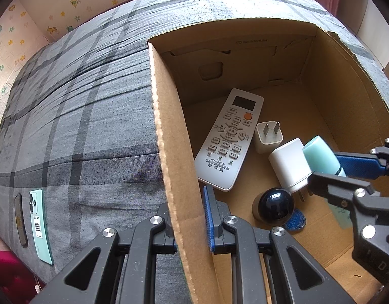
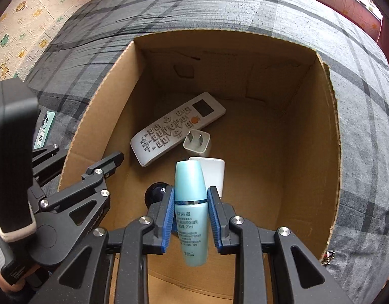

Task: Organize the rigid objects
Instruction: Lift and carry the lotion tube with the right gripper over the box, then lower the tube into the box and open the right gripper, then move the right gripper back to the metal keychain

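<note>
1. Right claw (image 2: 190, 217) clamps a teal lotion bottle (image 2: 191, 202) between its blue pads (image 2: 168, 219), gripped around mid-body, cap end pointing fwd & away from the claw, base end sticking out back toward the camera.
2. Bottle hangs over the inside of the cardboard box (image 2: 328, 126), above the box floor, not touching the items below.
3. Left claw (image 1: 189, 217) straddles the box's left wall: one finger outside, the blue-padded one inside, cardboard edge between them. Whether it's pinching the wall tight – can't tell.
4. In box: white AC remote (image 1: 228, 139) lying flat, face up; small white charger (image 1: 268, 136) just beside its right edge, prongs up; bigger white charger (image 1: 289, 164) next to that, on its side; dark round ball-topped item (image 1: 275, 206) nearer the left claw; blue tag (image 1: 295, 221) touching it.
5. Box sits on a bed w/ grey plaid sheet (image 1: 80, 101). Outside the box, left side: mint-green phone (image 1: 40, 225) face down, dark slim object (image 1: 20, 219) just beside it.
</note>
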Tool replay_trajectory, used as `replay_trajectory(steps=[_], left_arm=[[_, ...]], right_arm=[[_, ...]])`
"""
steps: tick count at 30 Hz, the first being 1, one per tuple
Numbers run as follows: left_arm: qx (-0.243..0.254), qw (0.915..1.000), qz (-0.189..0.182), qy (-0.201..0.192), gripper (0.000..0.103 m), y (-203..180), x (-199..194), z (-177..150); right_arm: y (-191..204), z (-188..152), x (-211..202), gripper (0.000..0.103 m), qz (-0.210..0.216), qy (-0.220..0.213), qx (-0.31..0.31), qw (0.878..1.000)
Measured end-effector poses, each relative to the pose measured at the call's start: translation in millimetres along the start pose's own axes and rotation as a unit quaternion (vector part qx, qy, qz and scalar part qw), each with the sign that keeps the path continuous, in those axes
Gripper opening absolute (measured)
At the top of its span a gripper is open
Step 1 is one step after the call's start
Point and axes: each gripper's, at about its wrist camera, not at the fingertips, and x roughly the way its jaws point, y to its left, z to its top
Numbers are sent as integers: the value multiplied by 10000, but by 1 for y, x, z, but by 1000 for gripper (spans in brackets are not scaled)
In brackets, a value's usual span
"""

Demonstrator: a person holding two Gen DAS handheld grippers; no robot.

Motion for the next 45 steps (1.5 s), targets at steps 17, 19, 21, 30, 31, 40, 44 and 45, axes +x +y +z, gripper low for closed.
replay_trajectory(steps=[17,19,21,30,31,40,44,45], left_arm=[[9,10000,21,2,18,-1,1,0],[-3,10000,18,2,18,-1,1,0],[-8,10000,20,1,18,-1,1,0],[-15,10000,23,4,18,-1,1,0],[-18,10000,21,5,18,-1,1,0],[-14,10000,36,5,18,-2,1,0],[-15,10000,34,6,18,-2,2,0],[-18,10000,33,10,18,-2,1,0]], right_arm=[[2,4,18,28,169,220,136,9995],[2,4,18,28,170,219,122,9995],[1,4,15,33,204,200,141,9995],[-4,0,-8,59,85,-21,139,9999],[-5,0,-11,60,103,-39,133,9999],[5,-1,-37,91,-232,-423,-192,9987],[6,-1,-48,96,-199,-528,-232,9981],[5,-1,-51,102,-198,-550,-232,9980]])
